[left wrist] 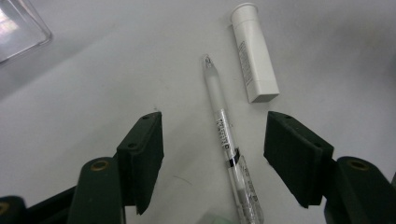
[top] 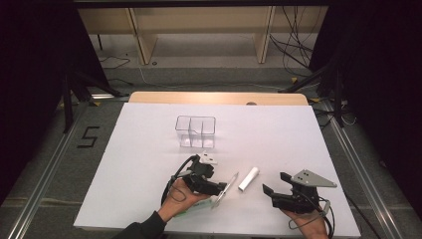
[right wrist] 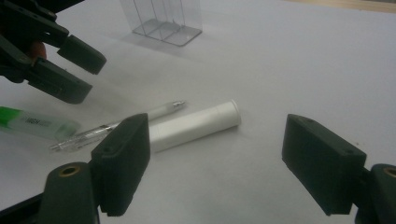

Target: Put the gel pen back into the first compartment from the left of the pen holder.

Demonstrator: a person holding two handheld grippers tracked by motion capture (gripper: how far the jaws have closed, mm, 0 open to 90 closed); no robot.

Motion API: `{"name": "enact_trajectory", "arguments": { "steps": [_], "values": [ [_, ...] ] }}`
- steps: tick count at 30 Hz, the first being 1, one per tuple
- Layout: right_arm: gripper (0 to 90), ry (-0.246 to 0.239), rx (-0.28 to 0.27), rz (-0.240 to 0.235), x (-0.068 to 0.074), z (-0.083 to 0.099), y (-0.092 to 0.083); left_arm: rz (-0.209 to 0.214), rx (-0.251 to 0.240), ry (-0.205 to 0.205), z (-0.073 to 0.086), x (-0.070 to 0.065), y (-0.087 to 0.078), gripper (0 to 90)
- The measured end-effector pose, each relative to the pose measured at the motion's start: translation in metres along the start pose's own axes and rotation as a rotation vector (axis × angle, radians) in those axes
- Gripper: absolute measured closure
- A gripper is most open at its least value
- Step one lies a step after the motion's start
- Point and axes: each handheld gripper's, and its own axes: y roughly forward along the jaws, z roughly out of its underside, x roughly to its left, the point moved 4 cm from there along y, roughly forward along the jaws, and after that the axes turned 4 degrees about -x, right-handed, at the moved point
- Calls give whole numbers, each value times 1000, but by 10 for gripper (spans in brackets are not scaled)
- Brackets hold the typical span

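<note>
Nearest us, our left hand-held gripper [left wrist: 212,154] hangs over the slim clear plastic pen [left wrist: 227,140]; the pen lies flat on the white table [left wrist: 93,93] between its black jaws, which stand part open and clear of the barrel. Just beside the pen lies a white plastic tube [left wrist: 254,53], and a green highlighter [right wrist: 35,122] at its other side. Our right hand-held gripper [right wrist: 215,163] gapes wide, empty, near the pen. Beyond the pen stands a clear plastic divided box [top: 195,131].

Bench [top: 149,149]: white sheet over a pale wooden top.
Floor [top: 45,149]: grey carpet, with a black "5" mark [top: 88,136].
Back: light wooden shelving [top: 199,30], loose cables [top: 293,45].
Sides: dark, unlit.
</note>
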Motion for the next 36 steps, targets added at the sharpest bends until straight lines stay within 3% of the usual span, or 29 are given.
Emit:
{"name": "enact_trajectory", "arguments": {
  "steps": [17, 31, 36],
  "values": [
    [245, -1, 0, -4, 0, -1, 3, -26, 92, 4, -7, -3, 31, 529],
    [246, 1, 2, -5, 1, -1, 4, -20, 122, 1, -10, -11, 45, 658],
    [246, -2, 3, -4, 1, -1, 4, -47, 135, -5, -11, -14, 49, 692]
  ]
}}
